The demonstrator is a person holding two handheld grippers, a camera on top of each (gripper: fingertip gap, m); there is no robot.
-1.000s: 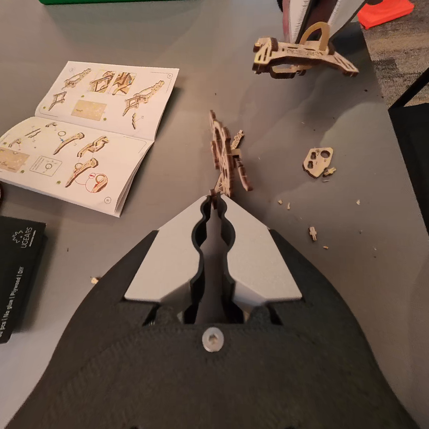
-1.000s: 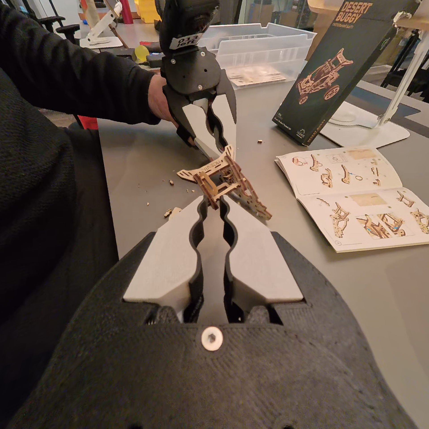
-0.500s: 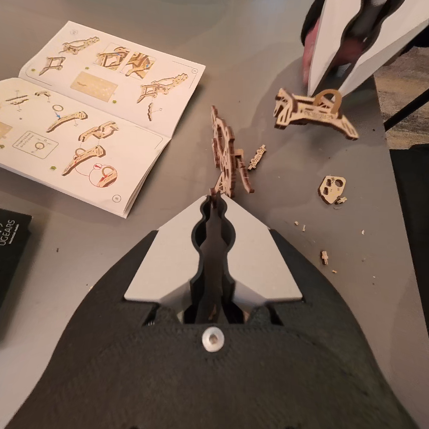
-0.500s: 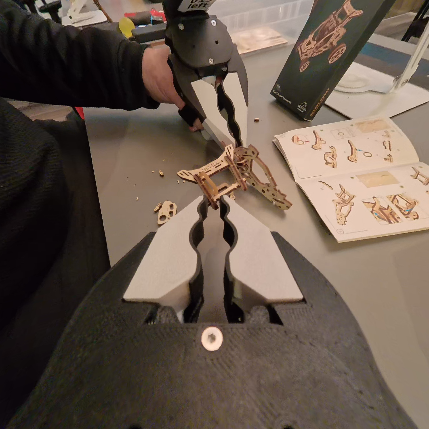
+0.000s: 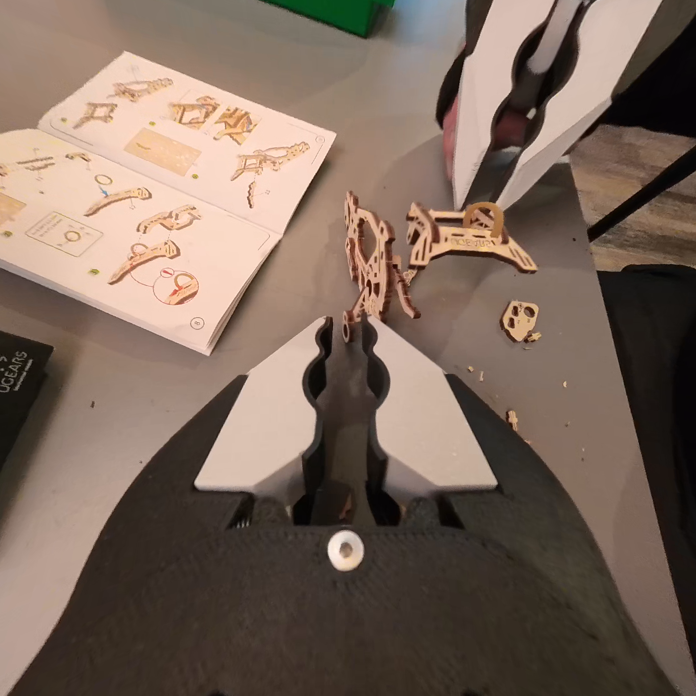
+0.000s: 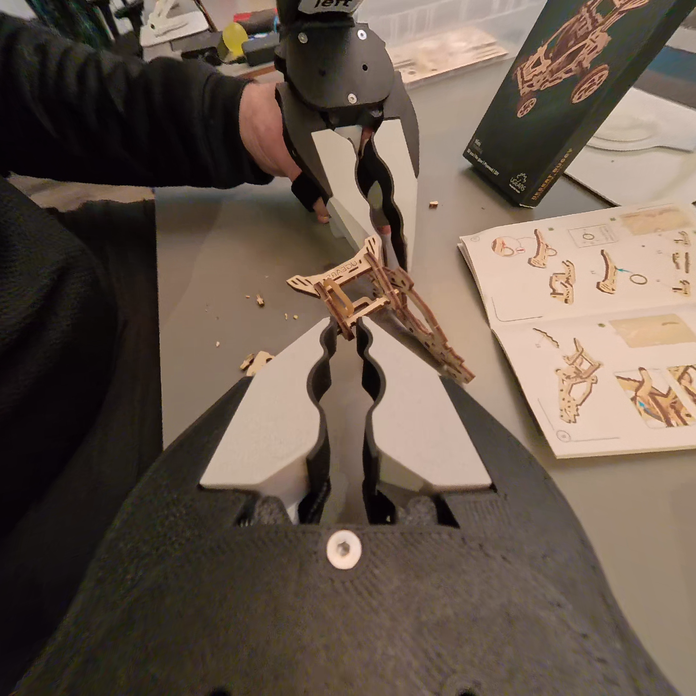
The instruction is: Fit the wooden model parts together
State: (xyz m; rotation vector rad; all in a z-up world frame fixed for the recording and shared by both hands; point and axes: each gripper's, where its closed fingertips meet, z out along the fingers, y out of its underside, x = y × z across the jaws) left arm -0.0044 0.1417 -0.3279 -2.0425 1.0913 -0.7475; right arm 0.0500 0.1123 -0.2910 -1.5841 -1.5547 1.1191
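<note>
The work is at the mating step: two wooden sub-assemblies are being brought side by side above the grey table [image 5: 188,395], not yet visibly locked.

The left gripper [image 5: 346,327] is clamping the tip of the long side frame [image 5: 367,263], its jaws nearly together with only that thin plywood end between them. In the left wrist view the frame is running from the fingertips toward 12 o'clock. The right gripper [image 6: 344,327] is pinching a tab of the cross-braced chassis piece [image 6: 339,286], jaws close together on it; a pale rubber band is looping over that piece near the grip.

In the left wrist view the chassis piece [image 5: 470,241] is sitting at 2 o'clock from the frame, just beside it; whether they are touching cannot be told. In the right wrist view the side frame [image 6: 422,324] is trailing toward 4 o'clock from the chassis.

The next move probably calls for lining up tabs with slots and pressing the two together gently, since the thin plywood could snap or slip from such small grips.

A small loose plate [image 5: 519,320] is lying at 3 o'clock, and the open instruction booklet [image 5: 150,188] at 10 o'clock.
</note>
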